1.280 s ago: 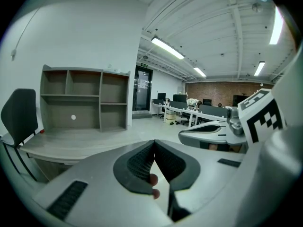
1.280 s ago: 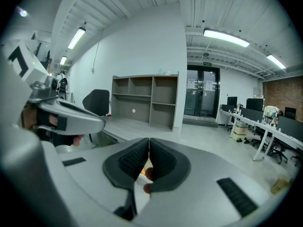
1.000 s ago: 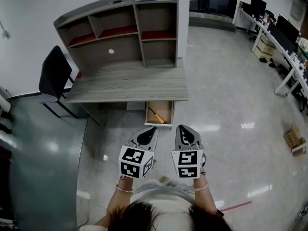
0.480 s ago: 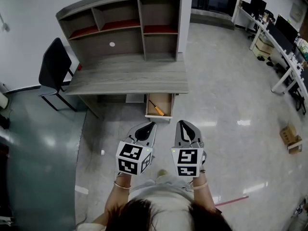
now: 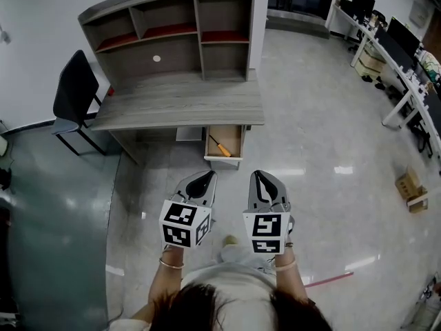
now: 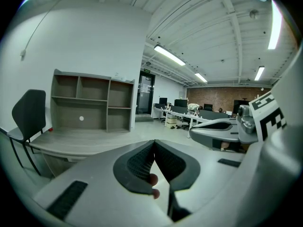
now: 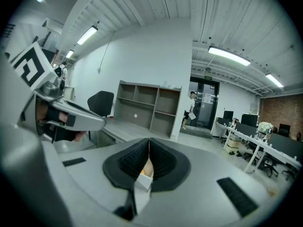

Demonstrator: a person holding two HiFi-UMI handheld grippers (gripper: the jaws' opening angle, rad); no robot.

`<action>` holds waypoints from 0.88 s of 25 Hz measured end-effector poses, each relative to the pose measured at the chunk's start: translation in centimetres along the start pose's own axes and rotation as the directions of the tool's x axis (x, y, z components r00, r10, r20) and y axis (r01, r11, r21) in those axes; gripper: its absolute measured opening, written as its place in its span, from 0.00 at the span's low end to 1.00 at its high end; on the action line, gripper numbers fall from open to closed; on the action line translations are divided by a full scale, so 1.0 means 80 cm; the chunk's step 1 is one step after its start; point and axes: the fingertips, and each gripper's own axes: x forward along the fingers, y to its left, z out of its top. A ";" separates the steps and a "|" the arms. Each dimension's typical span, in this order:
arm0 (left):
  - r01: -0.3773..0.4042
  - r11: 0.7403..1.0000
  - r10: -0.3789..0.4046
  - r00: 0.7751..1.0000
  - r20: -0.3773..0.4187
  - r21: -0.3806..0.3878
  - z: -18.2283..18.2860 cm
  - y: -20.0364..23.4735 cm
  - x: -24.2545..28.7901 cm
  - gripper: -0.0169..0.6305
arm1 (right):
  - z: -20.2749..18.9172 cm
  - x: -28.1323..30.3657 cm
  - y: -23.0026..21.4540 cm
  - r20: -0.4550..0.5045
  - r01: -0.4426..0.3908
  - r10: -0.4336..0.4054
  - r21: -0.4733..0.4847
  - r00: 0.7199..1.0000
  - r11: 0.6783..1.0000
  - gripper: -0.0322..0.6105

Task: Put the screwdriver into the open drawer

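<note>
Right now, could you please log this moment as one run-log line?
screwdriver: in open drawer | left gripper: shut, empty | right gripper: shut, empty | both short of desk

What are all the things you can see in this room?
Desk: one, grey, by the wall.
Shelves: one set, grey, on the desk.
Chair: one, black, left of the desk.
Drawer: one, open, under the desk.
Screwdriver: one, orange handle, inside the drawer.
Box: one, brown, on the floor at right.
Left tongs: one, grey, shut, empty.
Right tongs: one, grey, shut, empty.
</note>
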 end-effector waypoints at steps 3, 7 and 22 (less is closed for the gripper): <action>-0.005 1.000 0.005 1.000 0.001 -0.006 -0.005 -0.005 -0.012 0.05 | -0.006 -0.013 0.007 -0.009 -0.004 0.004 -0.006 1.000 1.000 0.09; -0.009 1.000 0.009 1.000 0.002 -0.013 -0.013 -0.011 -0.028 0.05 | -0.009 -0.028 0.017 -0.009 -0.010 0.010 -0.010 1.000 1.000 0.09; -0.006 1.000 0.006 1.000 0.015 -0.022 -0.030 -0.027 -0.092 0.05 | -0.012 -0.089 0.054 -0.015 -0.005 0.005 -0.014 1.000 1.000 0.09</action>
